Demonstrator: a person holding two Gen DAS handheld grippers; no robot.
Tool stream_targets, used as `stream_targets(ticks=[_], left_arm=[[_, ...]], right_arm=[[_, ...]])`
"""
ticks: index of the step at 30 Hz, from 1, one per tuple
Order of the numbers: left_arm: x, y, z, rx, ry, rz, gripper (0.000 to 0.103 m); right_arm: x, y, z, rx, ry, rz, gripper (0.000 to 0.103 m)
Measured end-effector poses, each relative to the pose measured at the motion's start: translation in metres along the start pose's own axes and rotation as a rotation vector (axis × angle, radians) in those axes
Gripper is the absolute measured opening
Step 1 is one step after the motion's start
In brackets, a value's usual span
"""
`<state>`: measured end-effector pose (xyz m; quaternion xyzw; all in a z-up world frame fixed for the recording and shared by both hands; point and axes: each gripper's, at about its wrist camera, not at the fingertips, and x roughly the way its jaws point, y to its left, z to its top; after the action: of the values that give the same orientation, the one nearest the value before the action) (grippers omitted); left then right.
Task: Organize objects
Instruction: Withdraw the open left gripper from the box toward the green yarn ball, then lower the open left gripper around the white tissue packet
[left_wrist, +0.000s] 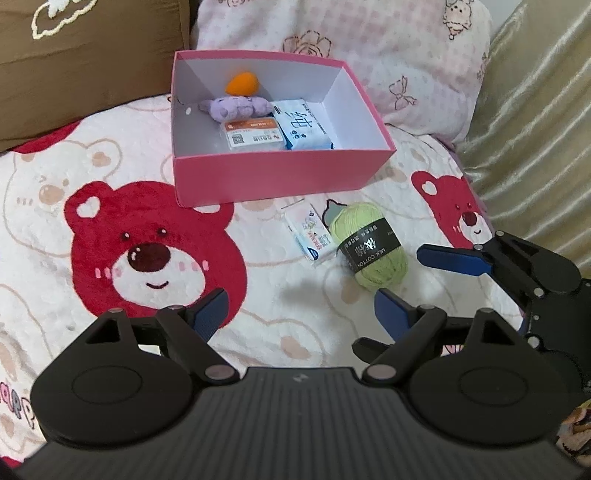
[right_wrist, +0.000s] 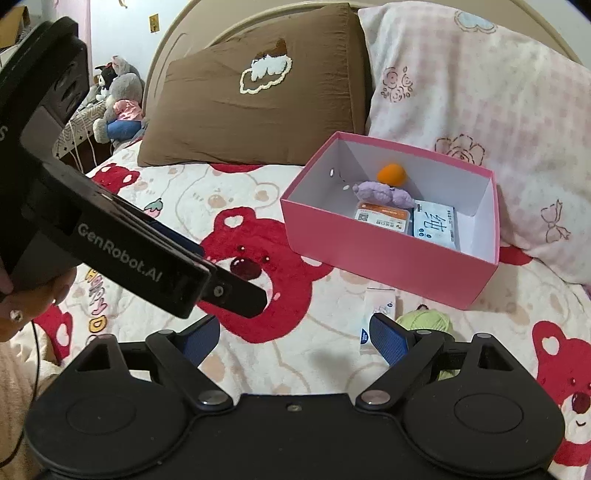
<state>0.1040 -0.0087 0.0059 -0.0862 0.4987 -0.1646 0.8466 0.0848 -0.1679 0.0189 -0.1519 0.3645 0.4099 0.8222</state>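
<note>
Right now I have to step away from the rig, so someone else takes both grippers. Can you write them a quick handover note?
Left gripper: open, empty, low over the blanket.
Right gripper: open, empty, close to the yarn.
Pink box sits open on the blanket by the pillows.
Done: orange ball, purple plush, card pack and blue tissue pack are in the box.
Left: the green yarn and the small tissue pack beside it, both on the blanket in front of the box.

Soft, even indoor light, fairly bright. Faint blurred shadows lie on the blanket ahead of each tool. Both views bulge strongly, corners darkening to black. Focus is slightly soft throughout; no harsh glare.
</note>
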Motion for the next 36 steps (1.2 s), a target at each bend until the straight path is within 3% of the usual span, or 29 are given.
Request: stream_targets(ticks=[14,26,31,36], left_arm=[[0.035,0.007,-0.009,0.084,-0.062,-0.037,0.086],[0.092,0.018,-0.006,0.135,-0.125,-0.026,0.086],[0.116,0.013,-0.007,0.207,-0.142,-0.031,0.086],[0.136,0.019,-0.004,0.223,-0.173,-0.056,0.082]], right_arm=[[0.031,-0.004,-0.028,-0.027,-0.038,-0.06,0.091],[0.085,-0.033,-0.048,0.09,0.002,-0.031,0.09],[0.103,-0.044,-0.055,0.152,0.015,-0.029,0.079],[0.118,-0.048,-0.06,0.171,0.031,-0.041,0.047]])
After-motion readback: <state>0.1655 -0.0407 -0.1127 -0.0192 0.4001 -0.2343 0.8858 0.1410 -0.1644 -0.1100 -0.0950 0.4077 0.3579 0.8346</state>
